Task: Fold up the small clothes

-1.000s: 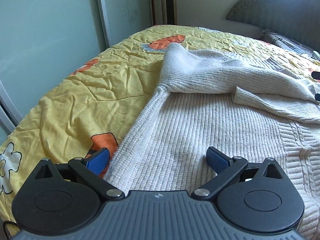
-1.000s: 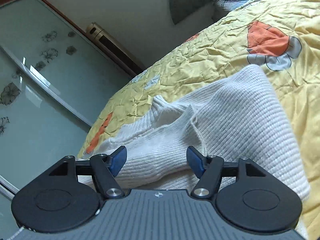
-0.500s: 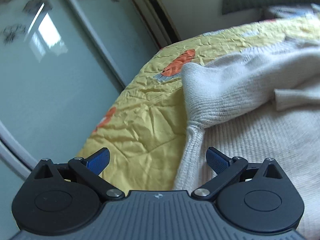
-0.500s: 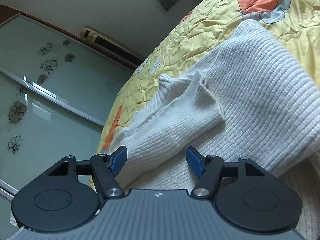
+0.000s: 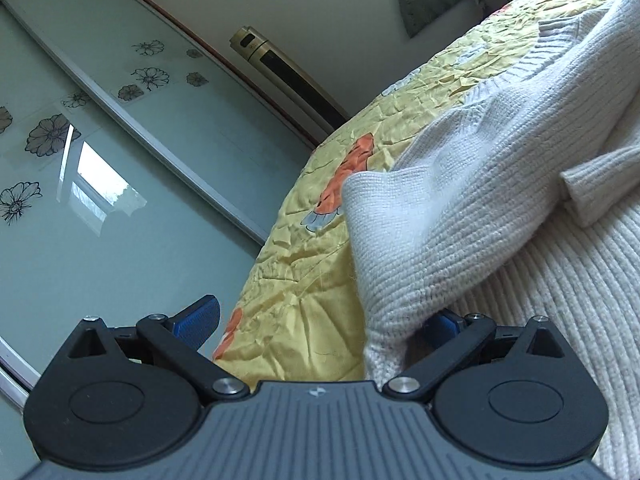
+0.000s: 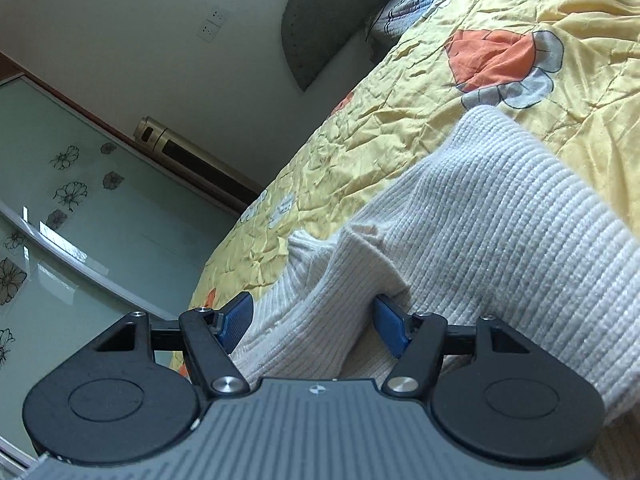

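Observation:
A cream ribbed knit sweater [image 5: 460,208] lies on a yellow bedspread, with one sleeve folded across its body. My left gripper [image 5: 320,320] is open at the sweater's left edge; the folded edge lies between the fingers, and the right blue pad [image 5: 440,326] is partly under the knit. My right gripper [image 6: 312,320] is open around the folded sleeve [image 6: 320,312], whose fabric fills the gap between the blue pads. The sweater's shoulder [image 6: 520,232] bulges up to the right of it.
The yellow bedspread [image 5: 304,280] with orange and blue flower prints covers the bed. Frosted glass wardrobe doors [image 5: 100,200] with flower decals stand close on the left. A gold tower unit [image 5: 280,68] stands by the wall. A grey headboard [image 6: 320,32] and a pillow are at the far end.
Both grippers have tilted and moved in low against the sweater. The left one has reached the folded edge; the right one now has the sleeve between its open fingers.

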